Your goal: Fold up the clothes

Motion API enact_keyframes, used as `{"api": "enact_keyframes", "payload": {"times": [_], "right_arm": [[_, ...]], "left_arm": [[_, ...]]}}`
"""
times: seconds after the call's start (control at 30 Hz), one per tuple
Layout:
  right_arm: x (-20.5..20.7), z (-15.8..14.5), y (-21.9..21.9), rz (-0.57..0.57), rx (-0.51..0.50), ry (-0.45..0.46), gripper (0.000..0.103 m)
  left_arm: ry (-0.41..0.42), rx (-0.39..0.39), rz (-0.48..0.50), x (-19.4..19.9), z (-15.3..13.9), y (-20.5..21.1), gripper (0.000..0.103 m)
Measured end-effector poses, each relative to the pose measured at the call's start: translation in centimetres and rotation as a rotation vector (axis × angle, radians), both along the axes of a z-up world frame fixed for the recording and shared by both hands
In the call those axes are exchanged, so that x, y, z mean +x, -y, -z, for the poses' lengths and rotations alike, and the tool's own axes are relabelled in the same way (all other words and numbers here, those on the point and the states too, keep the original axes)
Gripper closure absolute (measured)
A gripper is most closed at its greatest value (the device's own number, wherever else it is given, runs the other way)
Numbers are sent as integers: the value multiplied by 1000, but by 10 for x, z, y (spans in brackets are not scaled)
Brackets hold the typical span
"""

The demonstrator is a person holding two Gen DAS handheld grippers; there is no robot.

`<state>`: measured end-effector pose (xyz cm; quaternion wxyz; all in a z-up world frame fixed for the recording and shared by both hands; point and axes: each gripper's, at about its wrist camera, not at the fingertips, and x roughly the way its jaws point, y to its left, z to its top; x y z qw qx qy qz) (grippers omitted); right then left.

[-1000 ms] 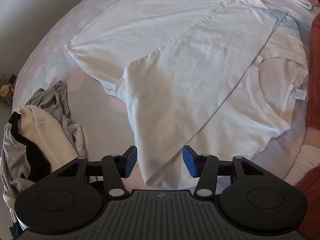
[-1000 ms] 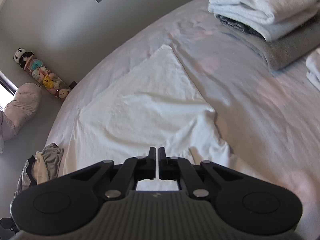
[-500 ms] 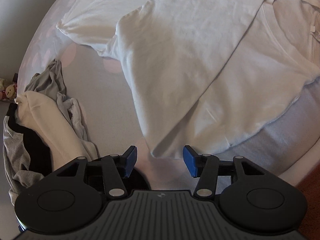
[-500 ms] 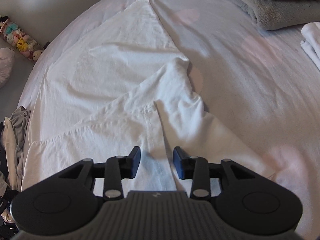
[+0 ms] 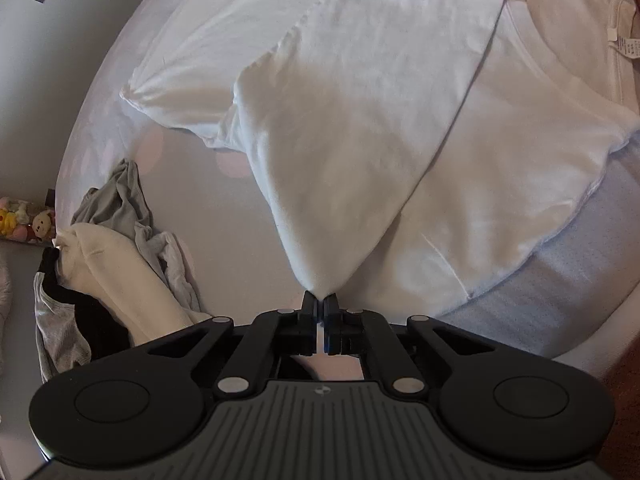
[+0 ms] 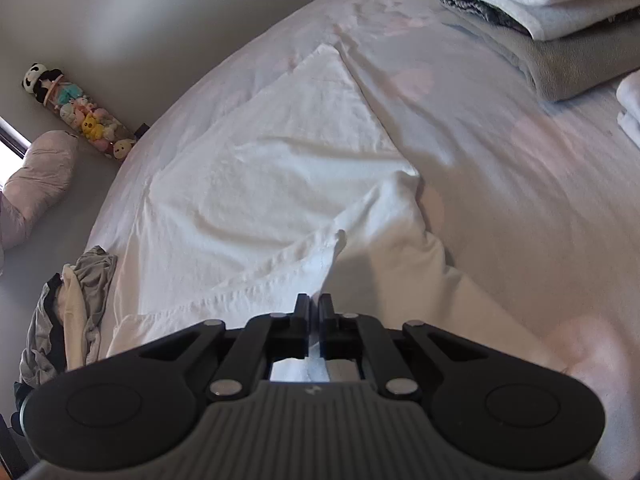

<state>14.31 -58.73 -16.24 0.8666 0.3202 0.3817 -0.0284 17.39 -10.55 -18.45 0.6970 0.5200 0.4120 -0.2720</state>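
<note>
A white T-shirt (image 5: 360,120) lies spread on the bed, one side folded over diagonally, its collar label (image 5: 630,46) at the far right. My left gripper (image 5: 320,300) is at the pointed near corner of the folded flap, jaws closing tight with that corner pinched between them. In the right wrist view the same T-shirt (image 6: 260,184) shows a raised, hemmed fold running toward me. My right gripper (image 6: 314,300) has its jaws closing on that fold, white fabric caught between the pads.
A heap of unfolded grey, cream and black clothes (image 5: 112,256) sits at the bed's left edge, seen also as the heap (image 6: 76,300). Folded towels and garments (image 6: 540,8) are stacked far right. Plush toys (image 6: 80,112) line the wall. Pale bedsheet (image 6: 520,200) lies right of the shirt.
The left gripper came down to the flap's corner and closed on it from wide open. The right gripper opened over the shirt's fold, then closed on it.
</note>
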Motion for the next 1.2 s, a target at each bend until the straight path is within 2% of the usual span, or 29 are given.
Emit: {"api": "enact_keyframes", "payload": {"times": [0.1, 0.2, 0.3, 0.43, 0.47, 0.5, 0.53, 0.6, 0.63, 0.73, 0.9, 1.2], "right_arm": [[-1, -17, 5, 7, -44, 24, 98], [3, -20, 13, 29, -92, -5, 98], [8, -6, 16, 45, -106, -59, 98], [11, 16, 16, 45, -108, -144, 98], [9, 19, 17, 45, -100, -159, 96], [8, 23, 18, 46, -93, -174, 91], [6, 24, 21, 59, -85, -177, 89], [1, 22, 27, 97, -64, -154, 86], [-1, 21, 29, 117, -54, -141, 80], [-1, 20, 33, 148, -52, -96, 79], [16, 30, 29, 146, -65, -75, 79], [46, 45, 10, 54, -131, -34, 79]], "left_arm": [[-26, -18, 9, -4, -13, 2, 102], [-59, -3, 47, -10, -17, 8, 103], [-119, 18, 67, -11, -9, 18, 103], [-171, 63, 34, 1, 8, 23, 101], [-182, 59, 25, 4, 8, 21, 98], [-198, 48, 14, 6, 7, 19, 91], [-219, 28, 3, 9, 3, 16, 82], [-249, -32, -22, 16, -8, 8, 72], [-252, -65, -40, 19, -15, 4, 68], [-257, -182, -109, 33, -36, -3, 59], [-240, -340, -269, 72, -52, -7, 59], [-220, -510, -534, 151, -41, -8, 59]]}}
